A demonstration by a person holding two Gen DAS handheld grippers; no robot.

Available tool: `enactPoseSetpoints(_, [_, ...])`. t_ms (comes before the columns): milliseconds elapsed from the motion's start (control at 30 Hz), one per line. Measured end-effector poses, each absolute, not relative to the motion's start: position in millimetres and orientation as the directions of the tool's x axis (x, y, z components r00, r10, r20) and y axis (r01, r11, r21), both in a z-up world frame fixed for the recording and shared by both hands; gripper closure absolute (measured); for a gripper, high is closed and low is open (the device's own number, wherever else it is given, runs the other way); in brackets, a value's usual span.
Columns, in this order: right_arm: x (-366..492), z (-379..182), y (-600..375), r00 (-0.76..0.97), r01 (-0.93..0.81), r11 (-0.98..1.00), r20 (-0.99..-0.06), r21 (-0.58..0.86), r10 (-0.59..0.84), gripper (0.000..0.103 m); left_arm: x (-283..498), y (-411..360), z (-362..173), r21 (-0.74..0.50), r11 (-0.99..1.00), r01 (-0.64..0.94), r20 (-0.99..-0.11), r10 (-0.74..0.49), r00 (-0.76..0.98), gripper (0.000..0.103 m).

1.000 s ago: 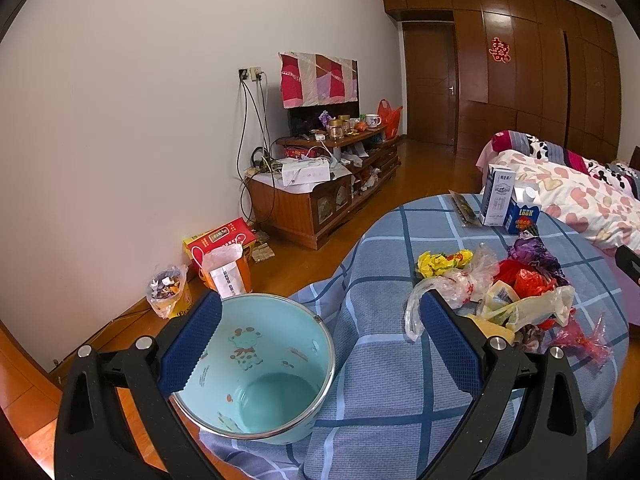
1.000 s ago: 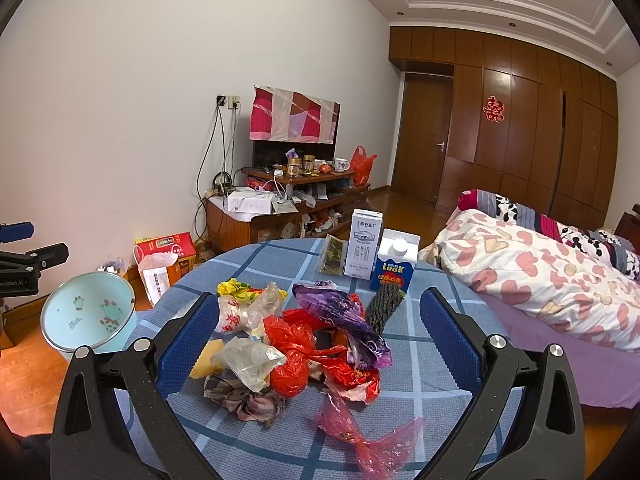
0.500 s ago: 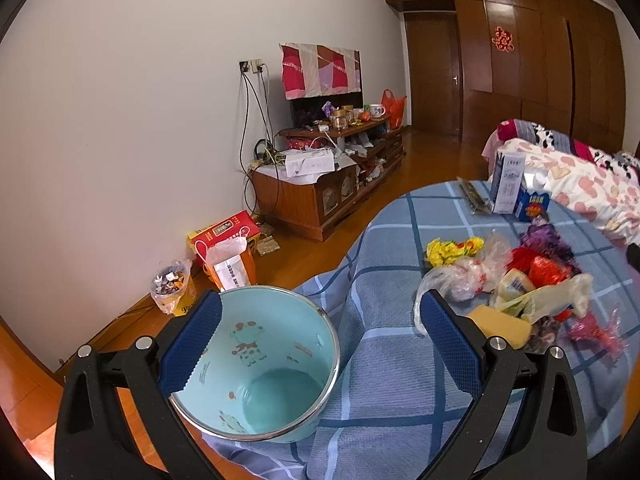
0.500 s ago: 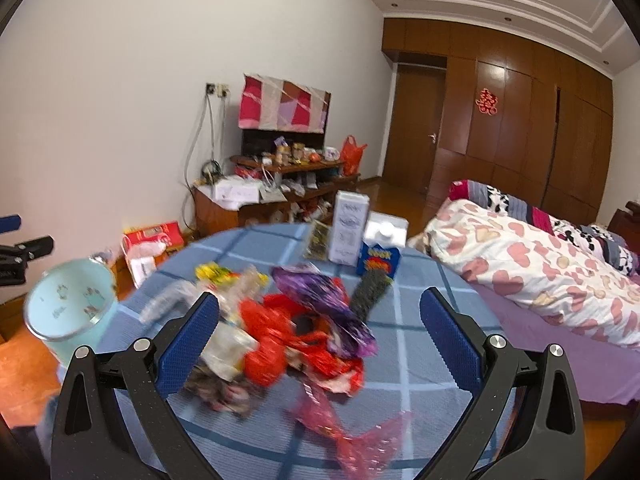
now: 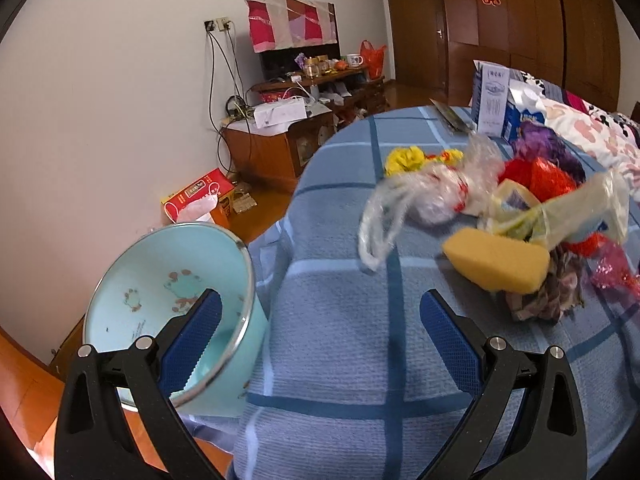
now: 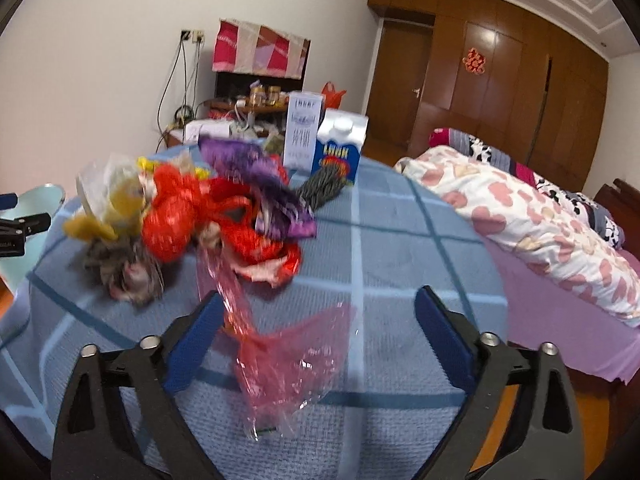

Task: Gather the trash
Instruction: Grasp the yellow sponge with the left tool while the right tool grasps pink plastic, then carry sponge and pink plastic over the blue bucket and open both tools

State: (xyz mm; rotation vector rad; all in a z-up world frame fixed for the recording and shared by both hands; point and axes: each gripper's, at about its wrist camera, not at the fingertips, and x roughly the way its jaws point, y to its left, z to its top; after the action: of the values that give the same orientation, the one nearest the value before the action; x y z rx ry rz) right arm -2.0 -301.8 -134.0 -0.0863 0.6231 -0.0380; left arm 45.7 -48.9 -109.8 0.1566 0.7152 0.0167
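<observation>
At your far left a glossy pale-blue bucket (image 5: 168,300) hugs the round table's (image 5: 340,340) draped checked edge, your left claw (image 5: 320,332) wide open and empty over bare woven cloth — then the crinkly trash pile (image 6: 192,216), and your right claw (image 6: 320,336) gaping, empty, astride a pink cellophane wrapper (image 6: 288,360).

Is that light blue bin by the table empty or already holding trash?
Empty: the bin shows only its bare printed inner wall and floor.

The blue carton (image 6: 339,152) on the surface reads "LOOK" in yellow letters. The white box (image 6: 304,136) beside it carries print too blurred to read. A red double-happiness sign (image 6: 474,61) hangs on the wardrobe.
</observation>
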Motion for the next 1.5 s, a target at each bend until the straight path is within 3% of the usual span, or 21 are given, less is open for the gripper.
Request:
enactPoseSetpoints(67, [-1.8, -140.8, -300.5, 0.797, -0.019, 0.997, -0.604, -0.074, -0.03, 0.029, 40.1, -52.5, -108.5, 0.161, 0.986, 0.046, -0.641, 0.069, 0.764, 0.006])
enactPoseSetpoints(200, [-4.2, -149.9, -294.1, 0.777, -0.091, 0.995, -0.627, -0.034, 0.05, 0.063, 35.0, -58.7, -102.0, 0.162, 0.985, 0.065, -0.636, 0.054, 0.77, 0.006])
enactPoseSetpoints(300, [-6.9, -147.6, -291.9, 0.774, -0.125, 0.992, -0.626, 0.001, 0.098, 0.078, 32.6, -67.9, -99.7, 0.158, 0.984, 0.081, -0.638, 0.039, 0.769, 0.006])
enactPoseSetpoints(367, [-10.5, -144.4, -294.3, 0.784, -0.126, 0.992, -0.612, 0.008, 0.104, 0.082, 31.2, -75.4, -96.4, 0.158, 0.983, 0.095, -0.635, 0.028, 0.772, 0.006])
enactPoseSetpoints(600, [-18.0, -130.9, -339.6, 0.828, 0.002, 0.999, -0.56, 0.048, 0.025, 0.084, 23.9, -109.6, -81.2, 0.165, 0.975, 0.147, -0.595, -0.02, 0.804, 0.006])
enactPoseSetpoints(867, [-24.0, -131.9, -338.5, 0.837, -0.018, 0.998, -0.545, 0.06, 0.048, 0.084, 46.9, -133.6, -102.6, 0.132, 0.973, 0.19, -0.659, -0.057, 0.75, 0.008])
enactPoseSetpoints(1033, [-25.5, -127.7, -320.1, 0.847, -0.059, 0.998, -0.527, 0.037, 0.07, 0.083, 52.9, -118.7, -106.3, 0.053, 0.969, 0.24, -0.687, -0.139, 0.714, 0.055])
enactPoseSetpoints(1067, [-25.3, -126.3, -317.3, 0.848, -0.064, 0.997, -0.524, 0.036, 0.074, 0.083, 53.1, -116.4, -106.5, 0.041, 0.967, 0.253, -0.693, -0.155, 0.704, 0.072])
enactPoseSetpoints(1100, [-24.5, -124.5, -315.1, 0.85, -0.068, 0.997, -0.522, 0.034, 0.076, 0.083, 52.6, -113.4, -106.7, 0.023, 0.963, 0.269, -0.699, -0.177, 0.693, 0.082])
enactPoseSetpoints(1500, [11.8, -67.5, -286.0, 0.879, -0.106, 0.994, -0.466, 0.023, 0.104, 0.083, 36.9, -69.4, -67.9, 0.076, 0.971, 0.225, -0.603, -0.135, 0.786, 0.087])
